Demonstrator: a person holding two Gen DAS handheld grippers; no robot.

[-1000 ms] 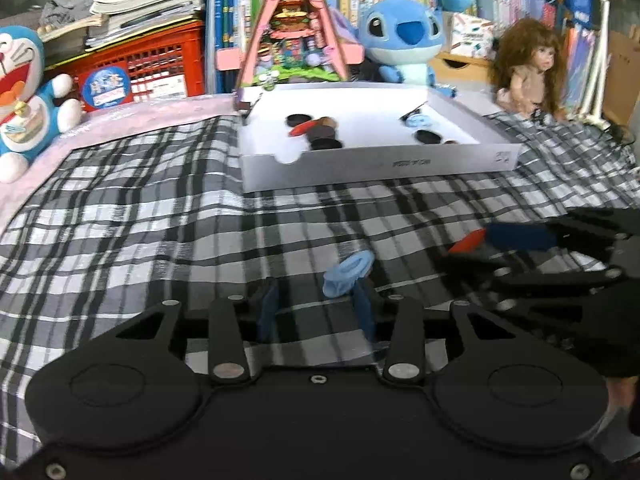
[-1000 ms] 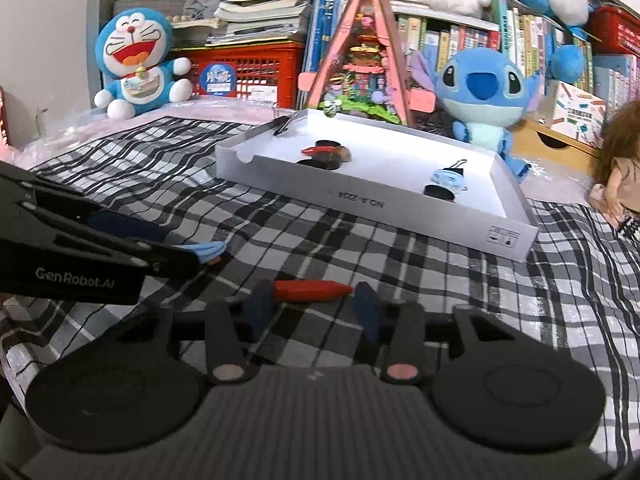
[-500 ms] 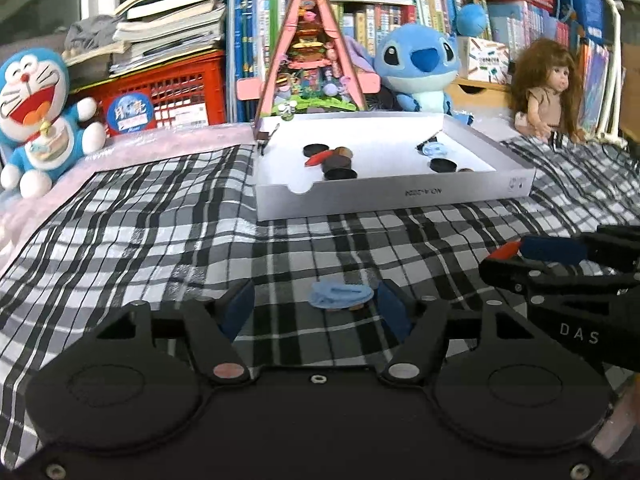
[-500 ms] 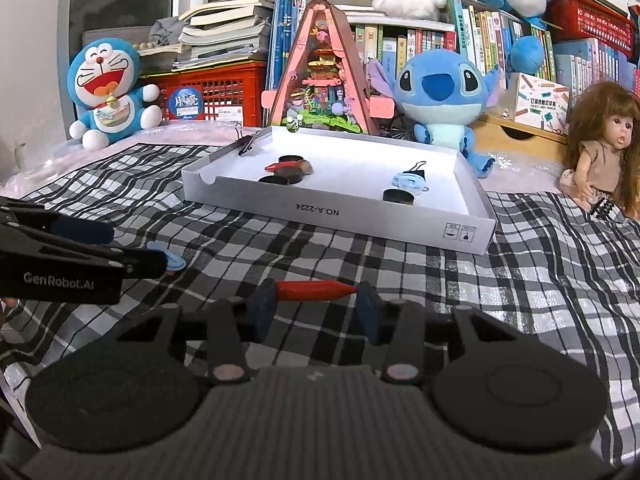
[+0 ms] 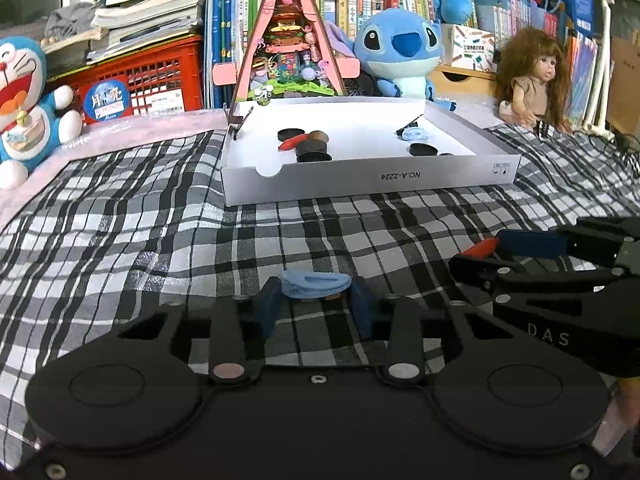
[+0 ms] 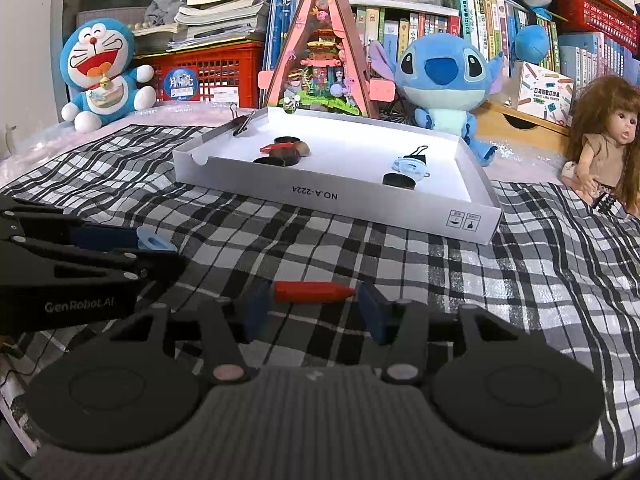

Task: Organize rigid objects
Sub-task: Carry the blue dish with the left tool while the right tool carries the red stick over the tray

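Observation:
A light blue plastic clip (image 5: pixel 316 283) lies crosswise between the blue pads of my left gripper (image 5: pixel 316 300), whose jaws are closing and touch both of its ends, just above the checked cloth. The right wrist view shows this clip (image 6: pixel 154 241) at the tip of the left gripper (image 6: pixel 160 252). My right gripper (image 6: pixel 314 300) is shut on a red crayon (image 6: pixel 314 292), held lengthwise between its pads. The left wrist view shows the crayon's tip (image 5: pixel 480 247) in the right gripper (image 5: pixel 482 258). A white shallow box (image 5: pixel 360 178) stands ahead on the cloth.
Inside the box (image 6: pixel 320 196) lie black discs (image 6: pixel 285 154), another red crayon (image 6: pixel 272 147) and a pale blue clip (image 6: pixel 410 166); binder clips grip its rim. Plush toys, a doll (image 6: pixel 600 144), a red crate and bookshelves line the back. Checked cloth (image 5: pixel 120 240) covers the surface.
The left jaws spread wide around the blue clip, then closed in on it again. The clip turned from tilted to crosswise. The right gripper kept its hold on the red crayon.

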